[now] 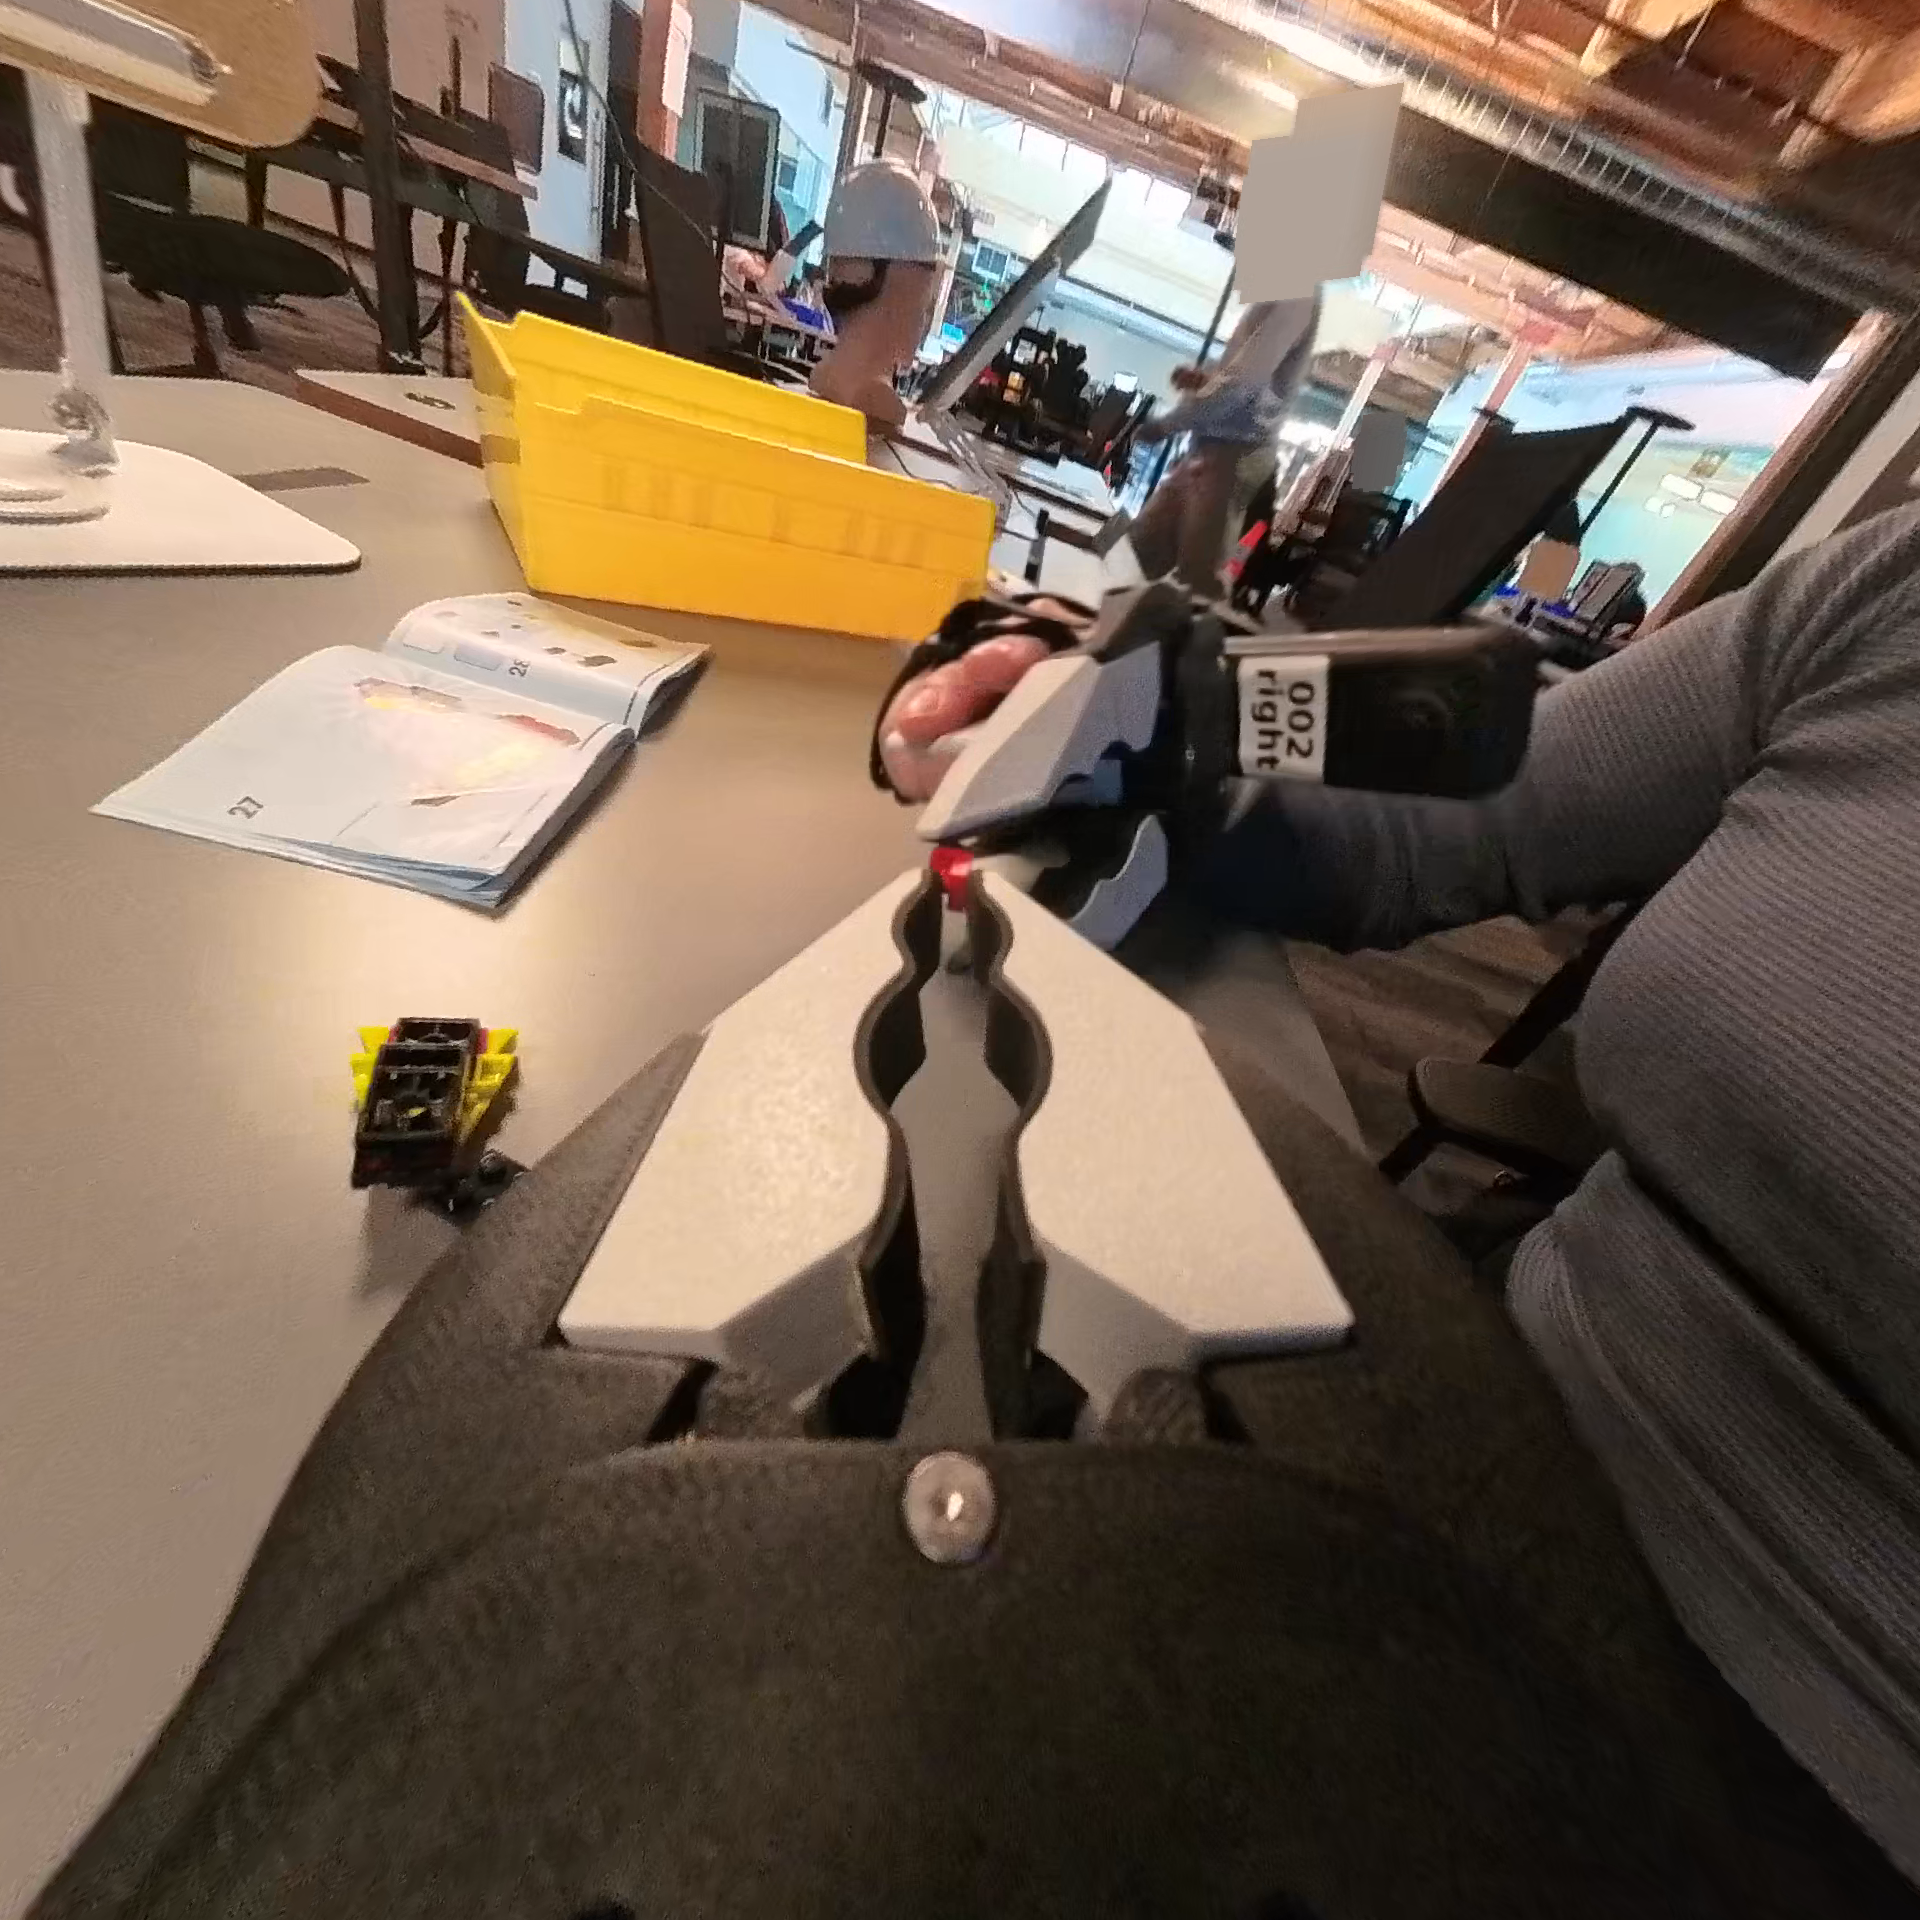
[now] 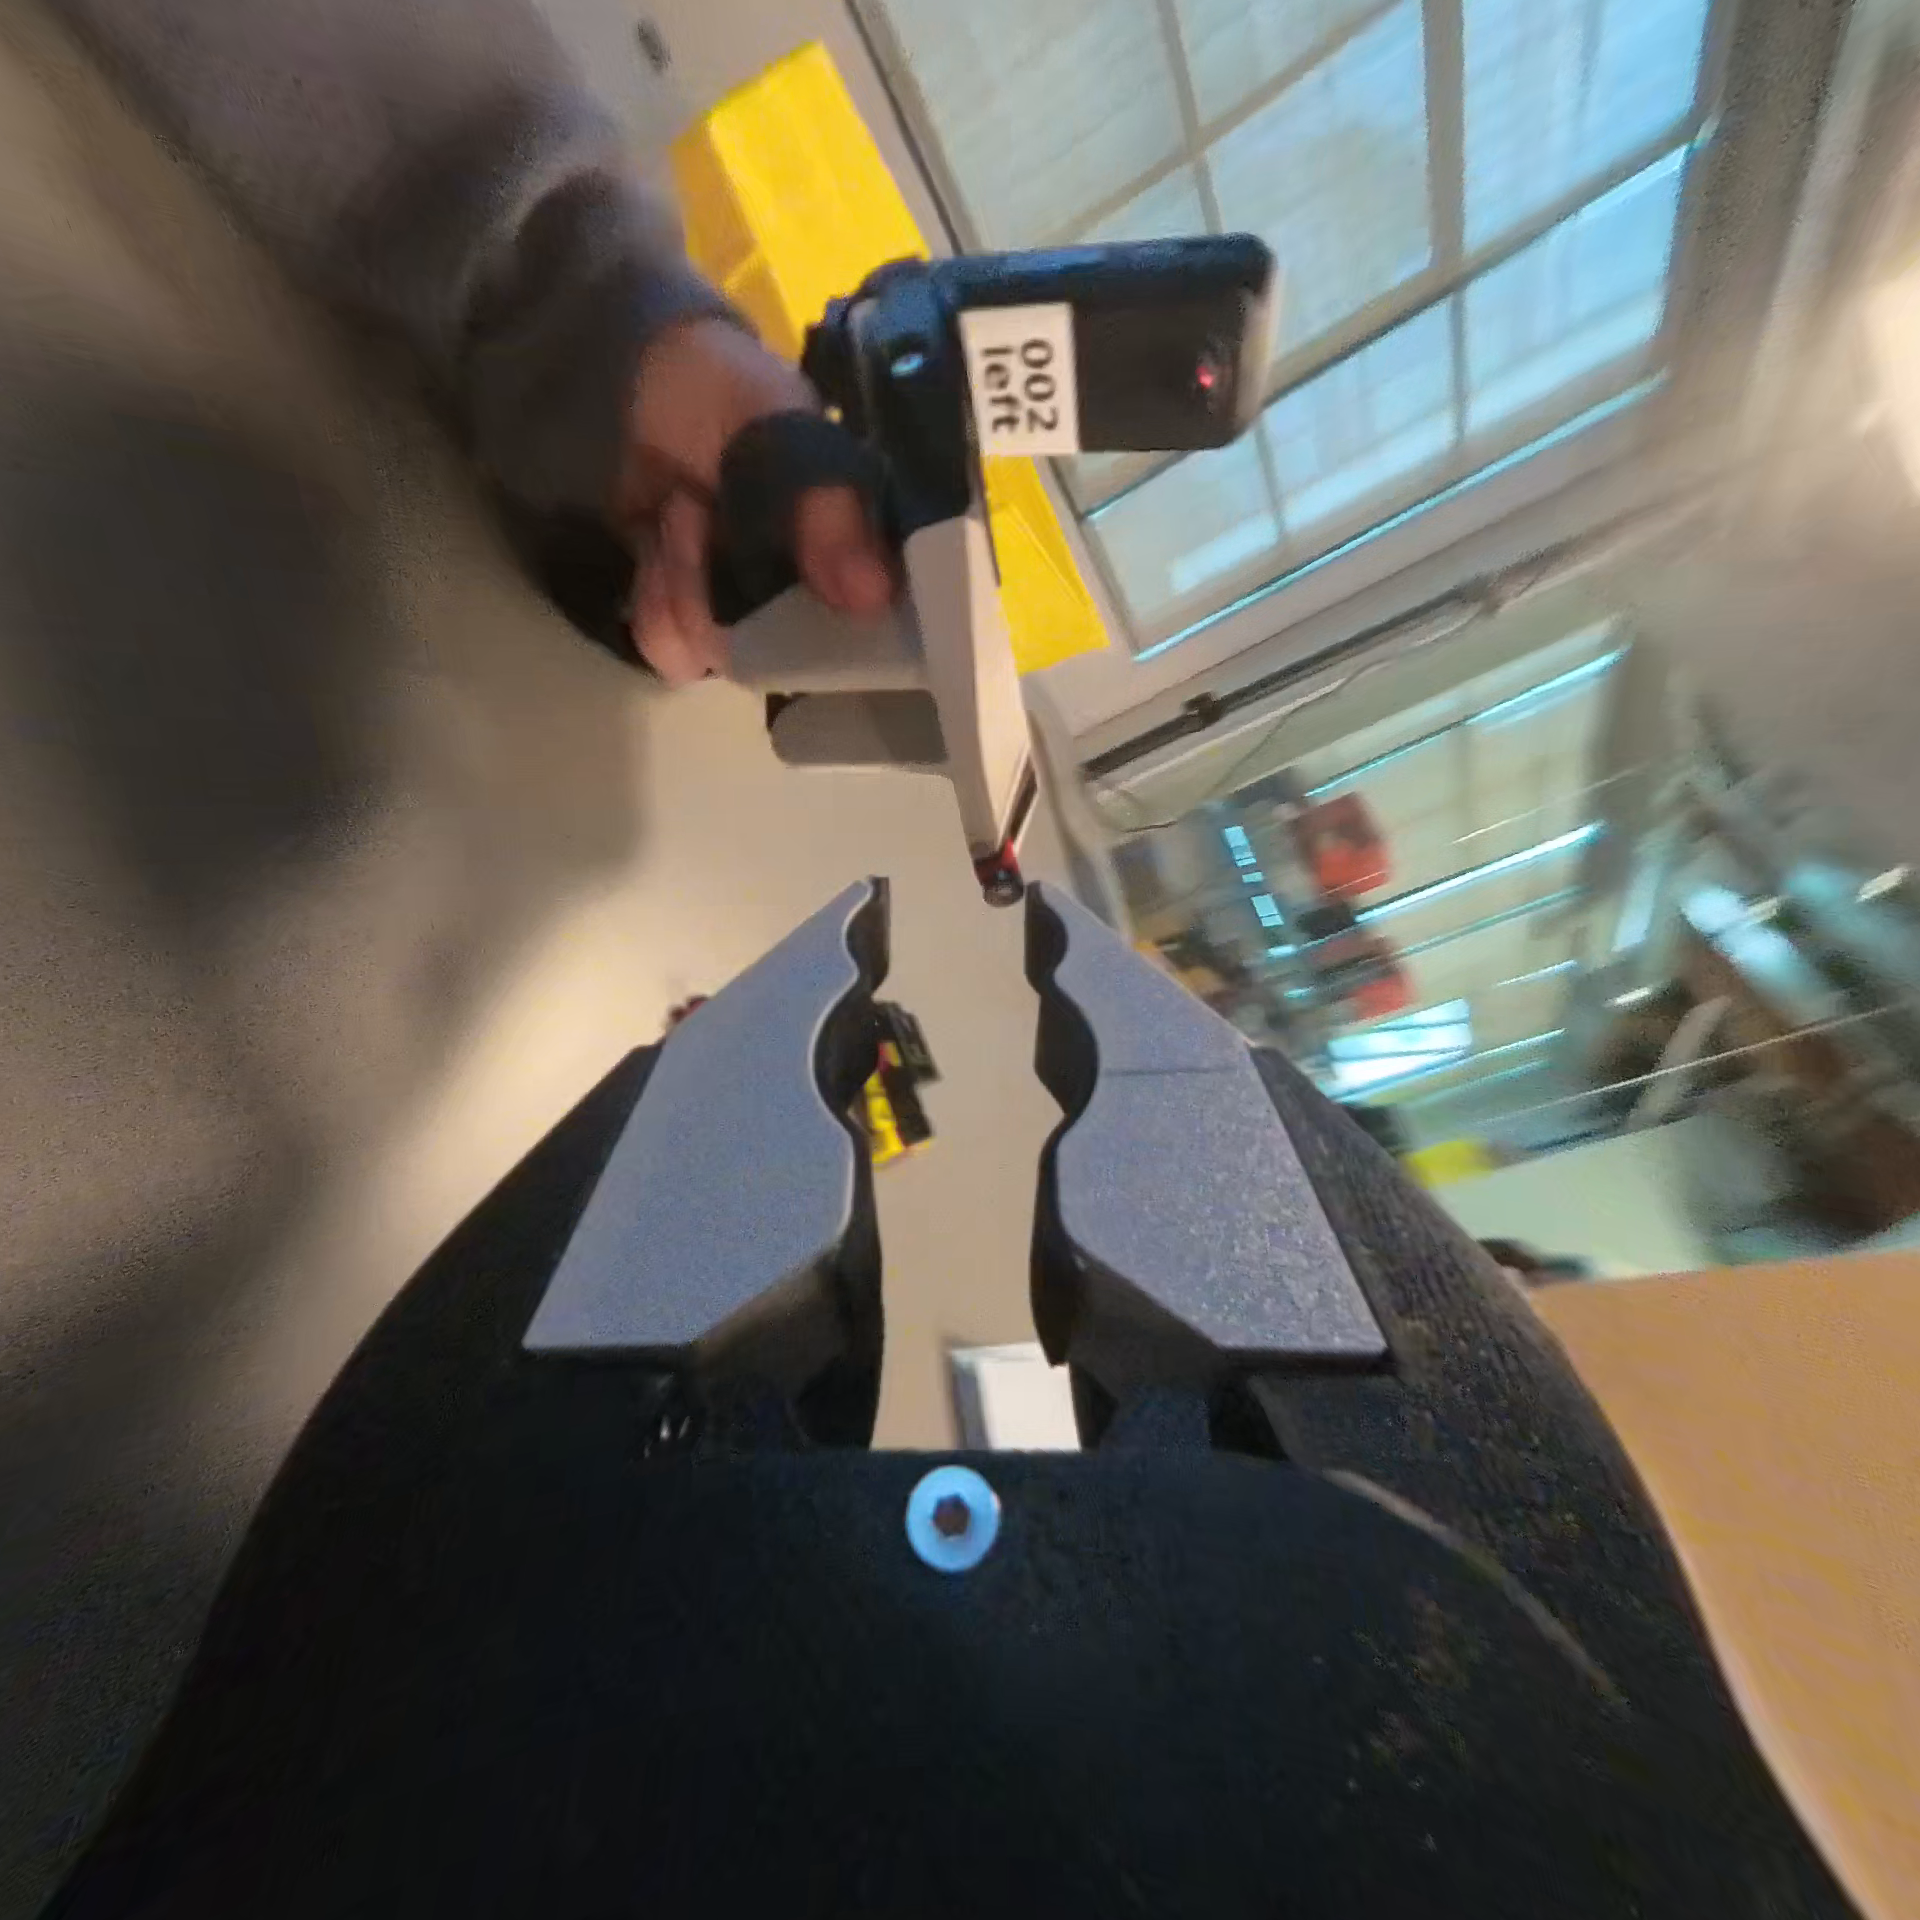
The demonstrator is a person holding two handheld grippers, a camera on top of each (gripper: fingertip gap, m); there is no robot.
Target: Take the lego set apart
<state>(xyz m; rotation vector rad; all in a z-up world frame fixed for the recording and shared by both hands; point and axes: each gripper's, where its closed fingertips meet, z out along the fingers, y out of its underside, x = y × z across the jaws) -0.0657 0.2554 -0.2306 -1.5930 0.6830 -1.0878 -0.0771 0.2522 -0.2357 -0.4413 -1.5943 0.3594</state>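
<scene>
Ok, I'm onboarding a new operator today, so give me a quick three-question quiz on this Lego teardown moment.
1. True or false: the left gripper is pinching a small red piece at its fingertips.
2. The right gripper is: A) open, holding nothing; B) shut on the yellow bin; C) shut on the booklet.
3. Fill in: the rest of the black and yellow Lego model lies on the ____, apart from both grippers.

Key
1. True.
2. A; its jaws are parted just short of the red piece.
3. Table, near the open instruction booklet.

White labels on both gripper cameras [image 1: 1280,715] [image 2: 1016,382]; booklet [image 1: 416,738] page numbers
</scene>
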